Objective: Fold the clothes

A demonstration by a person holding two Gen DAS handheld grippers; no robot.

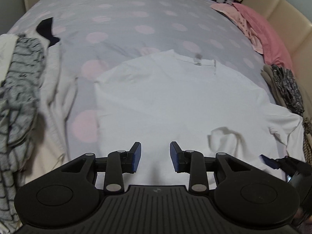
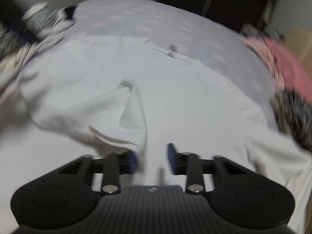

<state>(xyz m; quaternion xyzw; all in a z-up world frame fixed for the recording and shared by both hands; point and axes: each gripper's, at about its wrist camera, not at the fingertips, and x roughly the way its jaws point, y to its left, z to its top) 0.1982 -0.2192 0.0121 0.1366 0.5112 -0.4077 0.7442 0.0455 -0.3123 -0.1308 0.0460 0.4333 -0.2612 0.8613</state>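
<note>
Left wrist: white shirt (image 1: 175,97) neck label (image 1: 198,59) unreadable

Dim, soft indoor light with faint shadows; fisheye bends the edges, and the right wrist view is motion-blurred.

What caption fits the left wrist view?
Open left claw above a white T-shirt spread on a spotted bed cover.
</note>
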